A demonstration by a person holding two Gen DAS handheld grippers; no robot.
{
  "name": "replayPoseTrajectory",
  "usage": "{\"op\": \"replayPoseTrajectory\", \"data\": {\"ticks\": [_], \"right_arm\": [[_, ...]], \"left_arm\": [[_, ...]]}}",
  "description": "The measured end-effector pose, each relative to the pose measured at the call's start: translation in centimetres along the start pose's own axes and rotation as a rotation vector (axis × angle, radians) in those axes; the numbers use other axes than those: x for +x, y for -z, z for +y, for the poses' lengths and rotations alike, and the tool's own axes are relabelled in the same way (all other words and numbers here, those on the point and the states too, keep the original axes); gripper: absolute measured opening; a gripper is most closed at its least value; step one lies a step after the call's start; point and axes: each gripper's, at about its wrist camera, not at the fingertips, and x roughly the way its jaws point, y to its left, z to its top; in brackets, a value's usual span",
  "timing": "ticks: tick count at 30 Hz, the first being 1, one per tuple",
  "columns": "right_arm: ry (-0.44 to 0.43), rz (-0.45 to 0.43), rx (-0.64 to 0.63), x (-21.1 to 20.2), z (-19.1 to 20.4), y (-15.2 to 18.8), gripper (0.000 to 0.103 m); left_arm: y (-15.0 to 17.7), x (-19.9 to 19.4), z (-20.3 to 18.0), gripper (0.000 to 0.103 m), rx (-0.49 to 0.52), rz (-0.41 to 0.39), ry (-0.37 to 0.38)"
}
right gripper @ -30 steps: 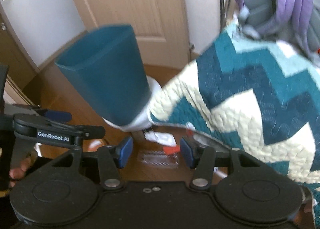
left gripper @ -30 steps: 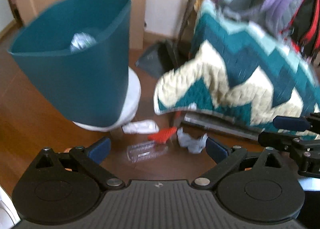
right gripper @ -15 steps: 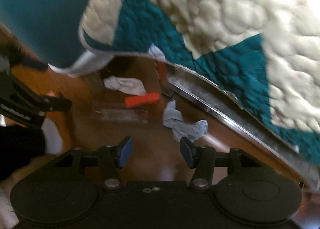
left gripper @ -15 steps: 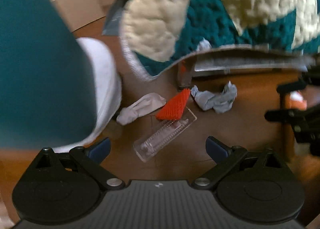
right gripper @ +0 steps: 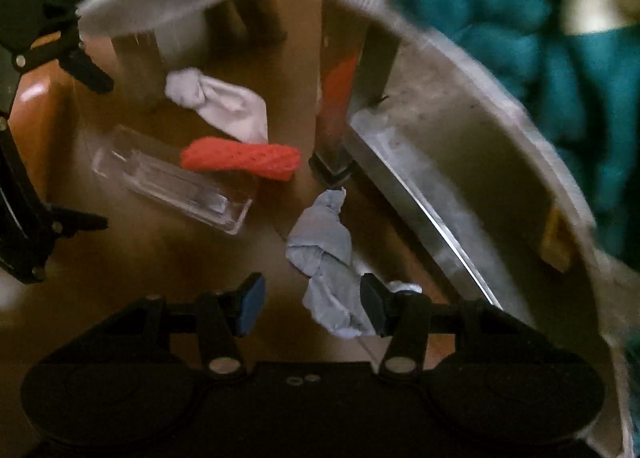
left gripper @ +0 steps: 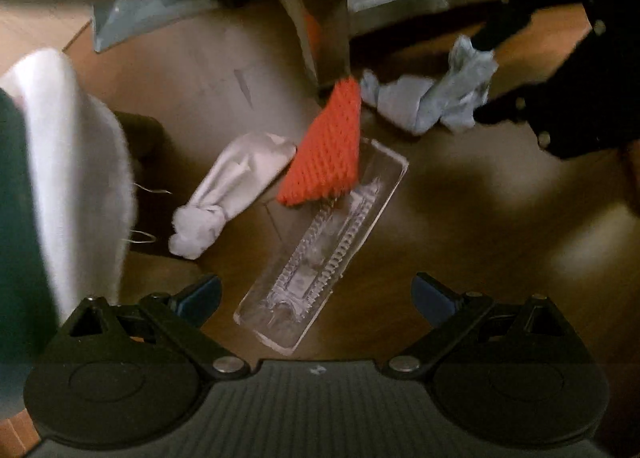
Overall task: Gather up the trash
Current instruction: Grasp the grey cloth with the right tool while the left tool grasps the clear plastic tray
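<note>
Left tongs [left gripper: 316,296]: spread wide at lower centre of the left view, gripping nothing, the near end of a clear ribbed plastic tray [left gripper: 326,248] lying between the tips on the brown wooden floor [left gripper: 480,218]. Orange mesh foam sleeve [left gripper: 324,150]: resting on the tray's far end. Twisted white paper wad [left gripper: 228,194]: left of the sleeve. Right tongs [right gripper: 312,304]: open, a crumpled pale-blue tissue [right gripper: 326,258] between the tips, not clamped. Teal quilted blanket [right gripper: 540,18]: upper right of the right view.
</note>
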Motion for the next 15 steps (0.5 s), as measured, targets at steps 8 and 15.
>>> {"op": "replayPoseTrajectory", "data": {"ticks": [8,15], "right_arm": [[0.029,0.027,-0.088,4.8,0.0,-0.4,0.052],[-0.014,0.056,-0.068,7.1,-0.3,-0.3,0.052]], "left_arm": [[-0.3,4.7,0.4,0.101,0.005,0.017,-0.001],[-0.7,7.4,0.8,0.074,-0.03,0.053,0.037]]}}
